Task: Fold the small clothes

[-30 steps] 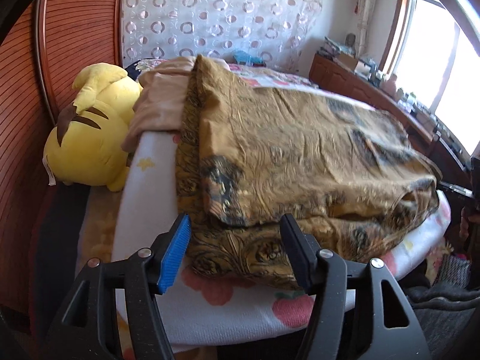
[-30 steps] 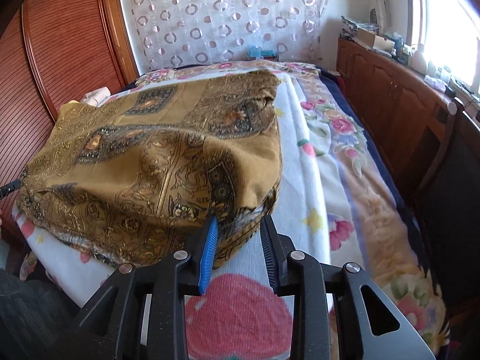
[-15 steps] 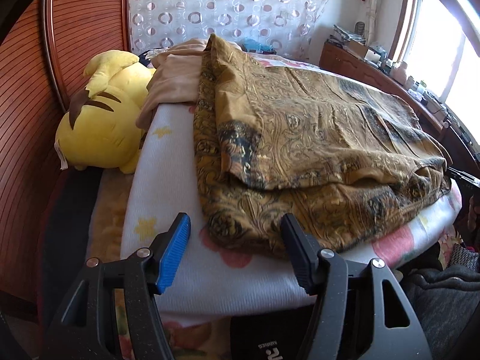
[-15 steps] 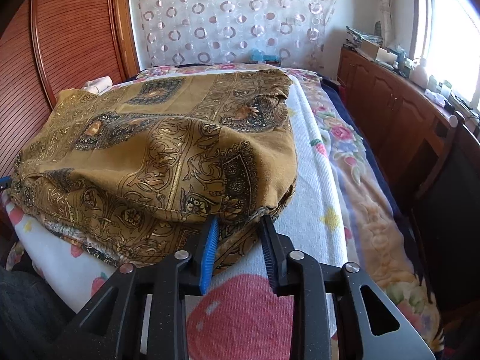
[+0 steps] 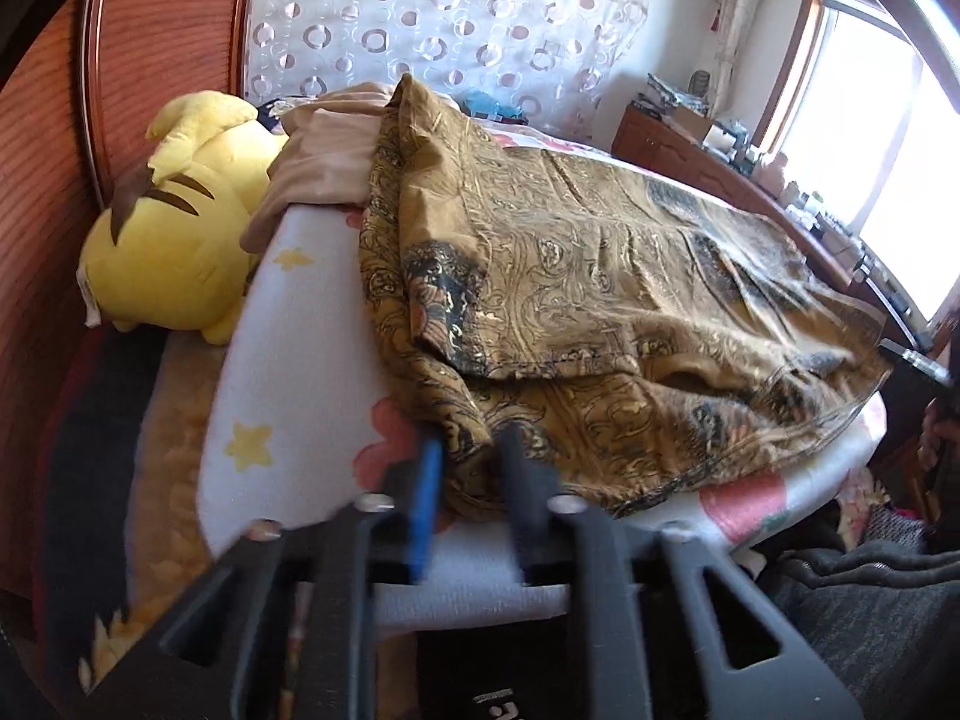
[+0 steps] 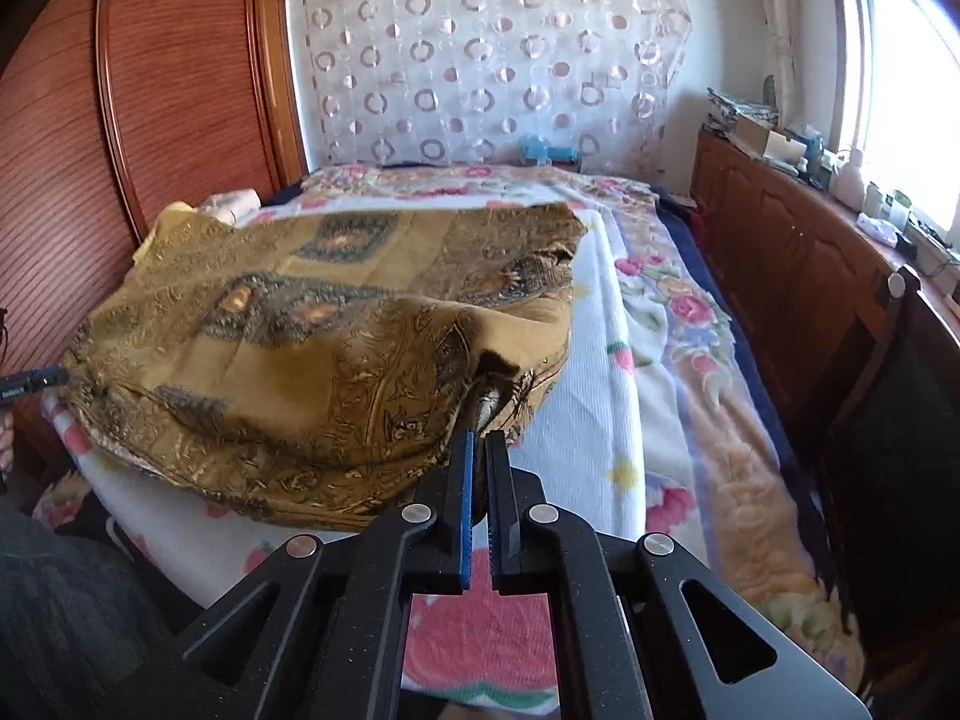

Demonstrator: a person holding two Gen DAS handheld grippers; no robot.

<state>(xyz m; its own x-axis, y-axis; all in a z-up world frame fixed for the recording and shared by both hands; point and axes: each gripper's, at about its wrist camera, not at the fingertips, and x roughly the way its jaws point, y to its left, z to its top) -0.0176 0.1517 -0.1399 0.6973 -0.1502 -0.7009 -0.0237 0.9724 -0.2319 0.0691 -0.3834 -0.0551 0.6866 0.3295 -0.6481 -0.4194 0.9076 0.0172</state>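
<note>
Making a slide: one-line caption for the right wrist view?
Right gripper pinches a corner of the golden patterned garment on the white blanket.

Garment (image 6: pixel 336 354) gold-brown w/ paisley; plush (image 5: pixel 174 252) yellow.

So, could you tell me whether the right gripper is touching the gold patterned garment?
Touching: in the right wrist view, the right gripper pinches a corner of the gold patterned garment.

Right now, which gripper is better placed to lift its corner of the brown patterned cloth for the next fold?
The right gripper: its jaws are nearly shut, pinching the near corner of the brown patterned cloth. The left gripper only straddles its corner, with the jaws still apart and blurred, so its hold looks unfinished.
</note>
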